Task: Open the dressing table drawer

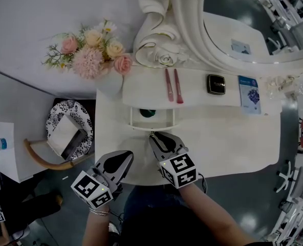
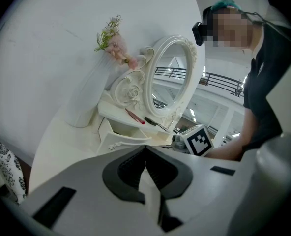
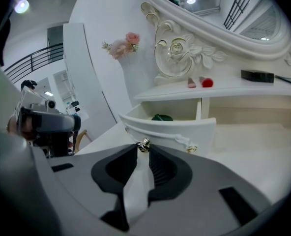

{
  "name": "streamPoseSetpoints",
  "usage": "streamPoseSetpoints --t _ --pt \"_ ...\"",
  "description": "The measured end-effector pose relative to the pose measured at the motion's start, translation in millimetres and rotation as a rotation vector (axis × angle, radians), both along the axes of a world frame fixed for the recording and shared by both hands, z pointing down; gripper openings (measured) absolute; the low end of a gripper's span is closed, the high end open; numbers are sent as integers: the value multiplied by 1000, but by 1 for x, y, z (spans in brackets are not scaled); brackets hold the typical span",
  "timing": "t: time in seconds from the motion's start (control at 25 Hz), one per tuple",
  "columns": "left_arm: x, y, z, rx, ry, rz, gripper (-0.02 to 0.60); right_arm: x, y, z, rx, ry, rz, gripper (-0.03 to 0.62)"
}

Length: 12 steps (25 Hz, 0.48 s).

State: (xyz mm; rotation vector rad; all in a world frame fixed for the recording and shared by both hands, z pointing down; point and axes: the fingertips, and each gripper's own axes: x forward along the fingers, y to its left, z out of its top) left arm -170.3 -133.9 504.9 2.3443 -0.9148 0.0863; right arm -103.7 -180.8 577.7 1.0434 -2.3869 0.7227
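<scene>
The jaws of the right gripper [image 3: 143, 150] are clamped on the small metal knob [image 3: 143, 144] at the front of the drawer [image 3: 171, 130]. The jaws of the left gripper [image 2: 145, 149] are together with nothing between them, and it hovers off the near edge of the tabletop [image 1: 228, 137], just left of the right gripper.

The drawer sits under the raised shelf [image 1: 197, 75], left of the tabletop's middle, and is already drawn partway out toward the person. I judge the task largely done: what is left is perhaps a little more pull, then letting go of the knob.

Inside the open drawer lies one dark green item [image 1: 147, 113], near the back; I cannot tell what it is.

Farther off, the shelf carries two pinkish-red sticks [image 1: 172, 85], a black case [image 1: 216, 84] and a blue card [image 1: 249, 94]. Behind them stand the oval mirror [image 1: 233, 24] and a vase of flowers [image 1: 92, 53].
</scene>
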Motion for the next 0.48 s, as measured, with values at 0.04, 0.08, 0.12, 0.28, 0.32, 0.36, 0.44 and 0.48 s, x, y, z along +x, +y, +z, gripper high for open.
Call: streamPoseSetpoints --t 0.04,0.08,0.12,0.28,0.32,0.36,0.44,0.48 --pt "0 0 0 1 1 2 15 0 0 0 -7 -9 2 91" --pt "1 0 -1 1 1 4 15 0 0 0 -12 -15 3 92" --pt "1 0 -1 1 1 5 15 0 0 0 -17 -17 3 94" --pt "1 1 -1 2 0 11 15 2 2 -1 -14 -11 -2 101" --pt "1 0 -1 2 0 13 15 3 3 -2 -14 -9 -3 111" --pt "1 0 -1 2 0 15 15 4 5 -2 -14 -9 -3 117" --pt "2 -1 -1 3 -2 20 15 8 8 -5 -18 -15 1 117" --pt "3 -1 -1 4 -3 23 15 10 9 -6 -20 -20 4 117"
